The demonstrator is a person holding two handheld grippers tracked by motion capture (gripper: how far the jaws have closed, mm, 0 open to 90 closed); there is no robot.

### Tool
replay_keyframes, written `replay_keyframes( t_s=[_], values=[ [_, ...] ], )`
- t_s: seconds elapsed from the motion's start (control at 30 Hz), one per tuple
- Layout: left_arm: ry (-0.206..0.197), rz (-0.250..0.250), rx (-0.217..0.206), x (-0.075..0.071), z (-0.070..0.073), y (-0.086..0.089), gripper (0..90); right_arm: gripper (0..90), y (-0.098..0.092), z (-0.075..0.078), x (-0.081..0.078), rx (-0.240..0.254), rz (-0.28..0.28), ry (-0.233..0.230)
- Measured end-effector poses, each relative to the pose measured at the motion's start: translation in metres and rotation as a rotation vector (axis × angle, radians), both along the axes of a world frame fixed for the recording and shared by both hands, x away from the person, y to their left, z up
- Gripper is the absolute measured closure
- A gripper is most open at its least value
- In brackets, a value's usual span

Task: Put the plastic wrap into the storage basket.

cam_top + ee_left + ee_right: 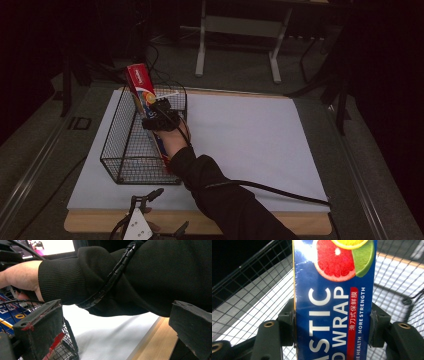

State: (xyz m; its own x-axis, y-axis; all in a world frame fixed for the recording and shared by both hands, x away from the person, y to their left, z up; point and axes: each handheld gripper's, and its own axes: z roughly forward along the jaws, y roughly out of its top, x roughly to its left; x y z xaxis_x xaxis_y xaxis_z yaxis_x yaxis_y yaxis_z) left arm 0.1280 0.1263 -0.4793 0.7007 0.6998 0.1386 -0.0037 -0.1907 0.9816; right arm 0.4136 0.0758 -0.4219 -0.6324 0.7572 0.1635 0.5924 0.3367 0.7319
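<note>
Your right gripper [159, 119] is clamping a long plastic wrap box [144, 95] over a black wire basket [120, 150] on the paper-covered table [250, 140], as seen from the high view. The box is tilting, its red upper end rising above the far rim of the basket while its lower end is reaching down inside near the basket's right wall. Your right hand [172, 140] is coming in over the basket's near right corner, with a black sleeve [220, 195] and the gripper's cable [280, 192] trailing off toward the table's right edge.

In the right gripper view, both jaws are pressing against the two long sides of the box [334, 302], whose blue face is showing citrus slices and white lettering; the basket's mesh [249, 302] is lying behind it.

Your left gripper [159, 212] is waiting at the near edge of the table, just in front of the basket, its jaws standing wide apart and holding nothing. In the left gripper view, the jaws are framing the sleeve [150, 277] of your other arm, the ribbed cable [112, 275] crossing it, and a corner of the basket [67, 340] with the box's blue side [10, 315] behind the wires. The table's wooden edge [155, 340] is showing beside the white paper [107, 335].
</note>
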Motion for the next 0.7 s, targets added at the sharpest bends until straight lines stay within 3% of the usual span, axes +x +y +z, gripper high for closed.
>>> replay_keyframes(
  t_s=[0.17, 0.37, 0.7],
  values=[
    [0.0, -0.001, 0.004, 0.0, 0.0, 0.0, 0.1, 39.2, 0.002, -0.006, 0.006, -0.007, 0.017, 0.047],
    [0.001, -0.004, 0.003, 0.0, 0.0, 0.0, 0.1, 38.9, 0.006, -0.012, 0.013, -0.037, 0.007, 0.062],
    [0.002, -0.011, 0.005, 0.0, 0.0, -0.001, 0.2, 36.9, 0.016, -0.021, 0.018, -0.126, 0.033, 0.032]
  ],
)
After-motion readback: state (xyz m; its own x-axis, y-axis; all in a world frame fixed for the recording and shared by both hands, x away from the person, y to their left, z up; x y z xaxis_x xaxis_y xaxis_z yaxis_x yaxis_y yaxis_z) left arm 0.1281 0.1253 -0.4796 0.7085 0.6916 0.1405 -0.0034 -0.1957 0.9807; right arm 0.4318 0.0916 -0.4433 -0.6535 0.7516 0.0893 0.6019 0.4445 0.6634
